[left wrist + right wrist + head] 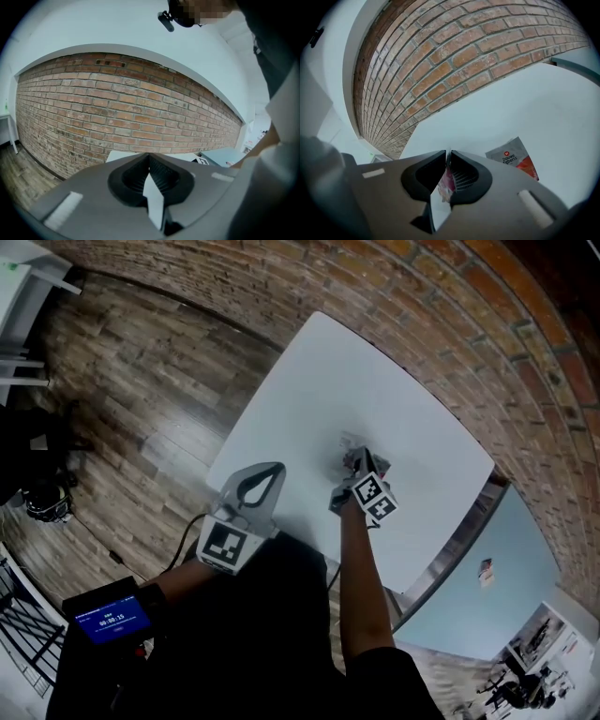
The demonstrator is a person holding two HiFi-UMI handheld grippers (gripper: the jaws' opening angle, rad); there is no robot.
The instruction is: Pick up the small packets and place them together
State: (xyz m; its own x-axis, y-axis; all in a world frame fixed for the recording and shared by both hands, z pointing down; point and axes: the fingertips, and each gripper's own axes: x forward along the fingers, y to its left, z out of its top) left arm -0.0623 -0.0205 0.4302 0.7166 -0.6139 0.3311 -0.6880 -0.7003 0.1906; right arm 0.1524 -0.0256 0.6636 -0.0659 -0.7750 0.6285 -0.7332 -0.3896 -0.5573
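A white table (pixel 375 381) stands by a brick wall. My right gripper (pixel 352 461) is low over its middle, above some small packets (pixel 349 444) that are hard to make out there. In the right gripper view the right gripper (pixel 447 153) is shut on a small pink and white packet (pixel 448 180) that hangs between its jaws. A grey and red packet (pixel 513 157) lies flat on the table (pixel 511 108) just right of the jaws. My left gripper (pixel 278 468) hovers over the table's near left edge. Seen from its own camera, the left gripper (pixel 149 155) is shut with no packet in it and faces the wall.
A brick wall (pixel 469 324) runs along the table's far side. Wooden floor (pixel 141 381) lies to the left, with dark gear (pixel 37 474) on it. A pale blue surface (pixel 487 559) sits right of the table. A device with a blue screen (pixel 111 620) is at my lower left.
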